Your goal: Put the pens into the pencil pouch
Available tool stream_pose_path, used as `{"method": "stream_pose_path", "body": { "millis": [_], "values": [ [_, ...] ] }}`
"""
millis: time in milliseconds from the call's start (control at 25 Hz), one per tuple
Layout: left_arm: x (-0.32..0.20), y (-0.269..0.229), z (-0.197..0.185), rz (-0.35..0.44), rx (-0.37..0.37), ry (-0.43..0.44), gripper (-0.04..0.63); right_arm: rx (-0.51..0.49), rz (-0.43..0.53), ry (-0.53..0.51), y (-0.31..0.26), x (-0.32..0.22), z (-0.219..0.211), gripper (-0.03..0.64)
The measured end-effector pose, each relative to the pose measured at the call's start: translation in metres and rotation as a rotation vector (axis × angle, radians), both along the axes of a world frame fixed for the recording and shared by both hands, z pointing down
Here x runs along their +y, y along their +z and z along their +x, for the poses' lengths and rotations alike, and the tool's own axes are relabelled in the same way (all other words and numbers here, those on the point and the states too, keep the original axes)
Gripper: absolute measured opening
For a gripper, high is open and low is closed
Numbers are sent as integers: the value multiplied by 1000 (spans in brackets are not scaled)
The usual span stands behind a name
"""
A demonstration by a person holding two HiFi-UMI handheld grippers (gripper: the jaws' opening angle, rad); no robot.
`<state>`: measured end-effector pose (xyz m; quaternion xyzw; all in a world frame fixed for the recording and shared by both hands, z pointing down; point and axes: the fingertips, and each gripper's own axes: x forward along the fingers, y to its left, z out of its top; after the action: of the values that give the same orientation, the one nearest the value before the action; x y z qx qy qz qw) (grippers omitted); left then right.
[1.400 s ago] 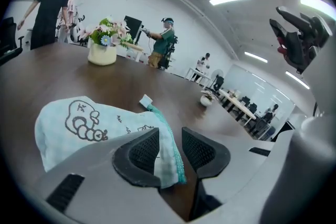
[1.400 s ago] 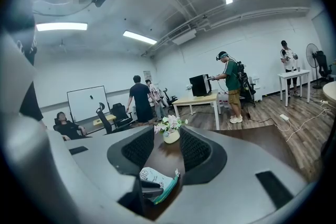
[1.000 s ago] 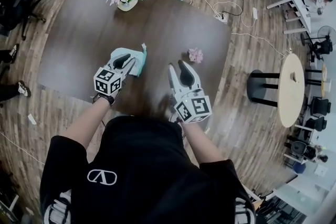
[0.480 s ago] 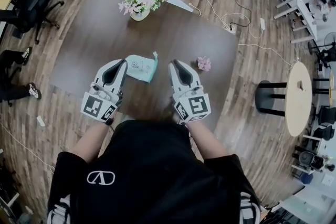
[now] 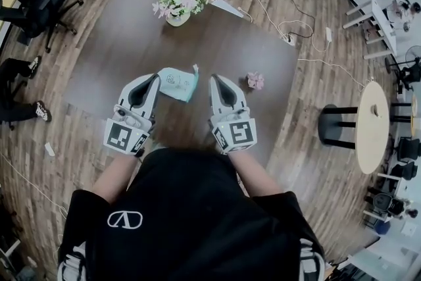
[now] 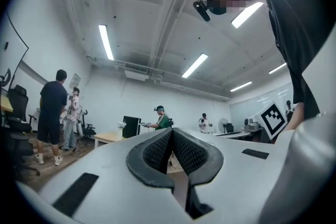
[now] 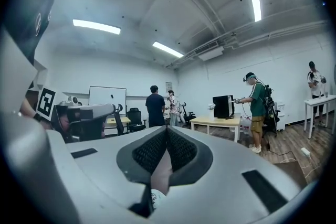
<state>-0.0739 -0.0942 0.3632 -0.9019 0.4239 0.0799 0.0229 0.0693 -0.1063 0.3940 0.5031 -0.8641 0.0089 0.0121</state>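
Note:
A light teal pencil pouch (image 5: 177, 83) lies on the dark brown table (image 5: 112, 43), just beyond and between my two grippers. My left gripper (image 5: 156, 77) hovers at the pouch's left end, jaws shut with nothing between them. My right gripper (image 5: 214, 79) is held to the pouch's right, also shut and empty. In the left gripper view the left gripper (image 6: 171, 131) points level into the room with its pads meeting. The right gripper (image 7: 167, 128) looks the same in the right gripper view. No pen shows in any view.
A vase of flowers (image 5: 177, 6) stands at the table's far side. A small pink thing (image 5: 255, 80) lies right of my right gripper. A round pale table (image 5: 372, 118) and a black stool (image 5: 332, 125) stand further right. Office chairs and people are around the room.
My left gripper has lifted off the pouch and drawn back toward me, rolling upright. The right gripper has shifted slightly. The pouch now lies uncovered between them.

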Motion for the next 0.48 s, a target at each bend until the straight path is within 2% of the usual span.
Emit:
{"method": "stream_pose_path", "body": {
  "millis": [480],
  "values": [
    [-1,4,1,-23,8,-8,3,35,10,73,4,11,13,-2]
  ]
}}
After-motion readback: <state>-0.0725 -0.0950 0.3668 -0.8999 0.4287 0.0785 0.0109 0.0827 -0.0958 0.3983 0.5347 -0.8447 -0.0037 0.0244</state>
